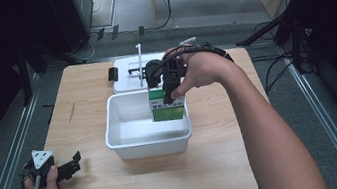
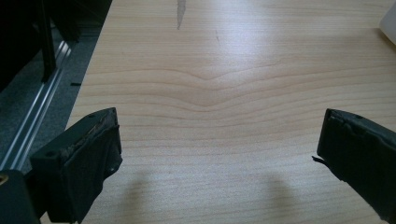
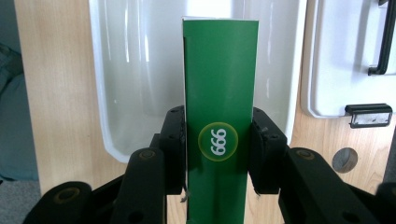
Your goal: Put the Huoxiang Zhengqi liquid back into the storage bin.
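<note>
Grey floor with rails and cables surrounds a light wooden table, roughly centred in the high view.

White tub sits mid-table. White lid with black latches lies flat at the tub's 12 o'clock, touching or just beside its far rim; cannot tell which.

Right forearm reaches in from 5 o'clock. Right gripper hangs over the tub's far right corner, jaws clamped on the two side faces of a green box marked "999". Box stands upright, partly inside the tub at about 1 o'clock from tub centre; whether its lower end touches the floor of the tub is hidden.

Left gripper rests at the table's 8 o'clock corner, well apart from the tub, jaws wide apart over bare wood, holding nothing.

Judgement: step in hand is either lowering the box into the tub or lifting it out. Either way, keep the box vertical, clear of the right wall, and move straight along its long axis so the corners do not catch the rim.
</note>
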